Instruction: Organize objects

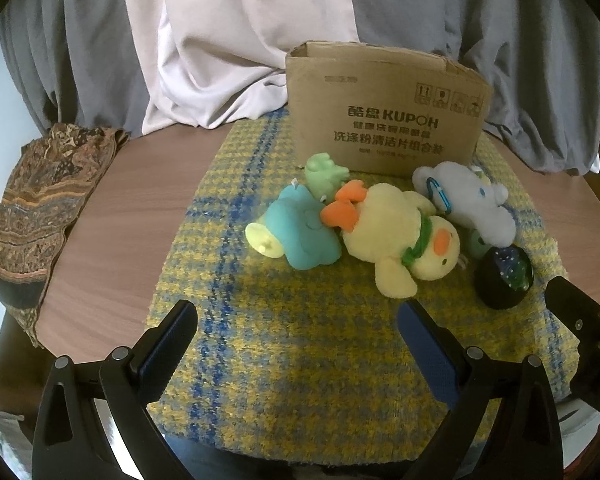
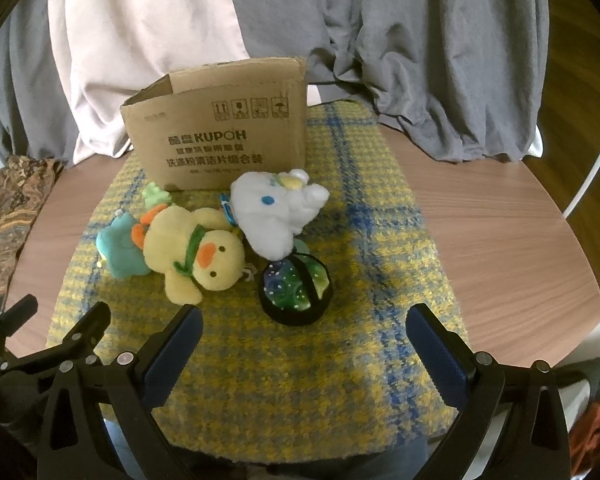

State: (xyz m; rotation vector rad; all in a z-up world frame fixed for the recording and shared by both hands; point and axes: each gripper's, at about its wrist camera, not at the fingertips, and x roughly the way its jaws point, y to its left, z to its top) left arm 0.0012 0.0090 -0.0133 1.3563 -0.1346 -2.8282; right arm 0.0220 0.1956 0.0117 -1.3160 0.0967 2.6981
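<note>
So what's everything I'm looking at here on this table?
cardboard box: one, brown, open top, at the back of the mat
mat: one, yellow and blue check, on the middle of the table
table: one, brown wood, round
duck toy: one, yellow with orange beak, lying in front of the box
teal toy: one, left of the duck, touching it
green toy: one, pale green, by the box's left corner
white toy: one, blue clip attached, right of the duck
ball: one, black with green, nearest the grippers
patterned cloth: one, brown, left table edge
curtains: grey and pale, behind
left gripper: open, empty
right gripper: open, empty
</note>
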